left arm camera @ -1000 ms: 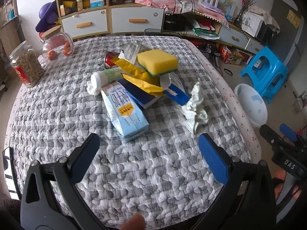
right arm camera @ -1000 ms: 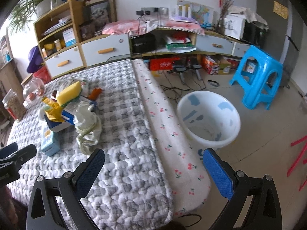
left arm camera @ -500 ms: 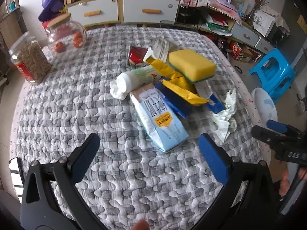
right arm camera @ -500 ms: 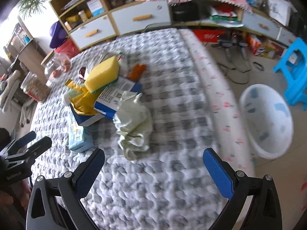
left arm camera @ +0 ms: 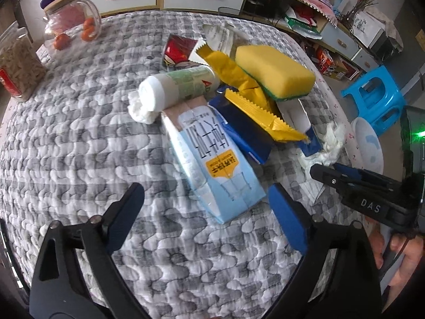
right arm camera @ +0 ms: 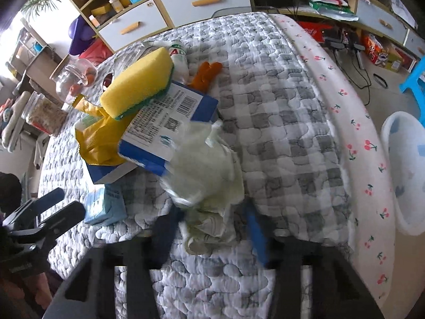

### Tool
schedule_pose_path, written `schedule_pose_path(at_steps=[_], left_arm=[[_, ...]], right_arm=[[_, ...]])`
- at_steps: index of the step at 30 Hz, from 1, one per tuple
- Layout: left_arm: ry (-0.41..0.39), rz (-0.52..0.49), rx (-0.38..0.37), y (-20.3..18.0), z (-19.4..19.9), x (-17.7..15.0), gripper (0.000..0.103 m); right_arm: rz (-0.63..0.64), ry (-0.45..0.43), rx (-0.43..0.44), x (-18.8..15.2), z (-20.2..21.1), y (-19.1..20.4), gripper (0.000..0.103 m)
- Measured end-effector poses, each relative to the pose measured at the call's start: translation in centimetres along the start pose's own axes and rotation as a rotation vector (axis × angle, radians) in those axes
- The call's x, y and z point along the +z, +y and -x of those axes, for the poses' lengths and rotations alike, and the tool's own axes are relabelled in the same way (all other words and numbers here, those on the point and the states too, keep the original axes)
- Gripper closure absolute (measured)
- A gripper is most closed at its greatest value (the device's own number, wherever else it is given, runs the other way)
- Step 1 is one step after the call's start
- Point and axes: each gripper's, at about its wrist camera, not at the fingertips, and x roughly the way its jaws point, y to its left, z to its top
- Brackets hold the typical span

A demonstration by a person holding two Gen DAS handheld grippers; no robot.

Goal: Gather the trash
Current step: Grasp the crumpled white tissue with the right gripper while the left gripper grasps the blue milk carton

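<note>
Trash is piled on a grey quilted table (left arm camera: 79,146): a light blue carton (left arm camera: 212,159), a white roll (left arm camera: 180,85), yellow wrappers (left arm camera: 239,79), a yellow sponge (left arm camera: 273,71) and a dark blue box (right arm camera: 170,122). My left gripper (left arm camera: 207,210) hangs over the carton's near end, which lies between its jaws untouched; the jaws are closing slightly. My right gripper (right arm camera: 211,228) is closing around a crumpled white tissue wad (right arm camera: 207,186). Its left finger (right arm camera: 167,234) is at the wad, and a thin gap shows by the right finger. The view is blurred.
A white basin (right arm camera: 406,172) stands on the floor right of the table, beside a blue stool (left arm camera: 372,98). Two glass jars (left arm camera: 71,24) sit at the far left of the table. Drawers and cluttered shelves line the back wall.
Both grippers dropped closer to the pile. The right one swung left from the basin side to the tissue wad and its jaws narrowed around it. The left jaws narrowed a little.
</note>
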Motion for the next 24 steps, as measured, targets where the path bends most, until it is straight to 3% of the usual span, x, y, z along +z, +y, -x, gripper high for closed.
schedule_pose_path(at_steps=[8, 13, 16, 24], left_arm=[[0.023, -0.011, 0.001, -1.1, -1.9, 0.9, 0.024], [0.047, 0.039, -0.029, -0.5, -2.9, 1.0, 0.03], [0.045, 0.06, -0.033, 0.1, -2.2, 0.7, 0.036], [-0.023, 0.106, -0.045, 3.0, 1.9, -1.0, 0.038]], right_arm=[[-0.017, -0.066, 0.007, -1.0, 2.7, -1.4, 0.069], [-0.052, -0.086, 0.003, -1.8, 4.0, -2.9, 0.069], [-0.074, -0.094, 0.008, -2.1, 4.6, -3.5, 0.069], [-0.117, -0.135, 0.016, -2.2, 6.3, -4.8, 0.069]])
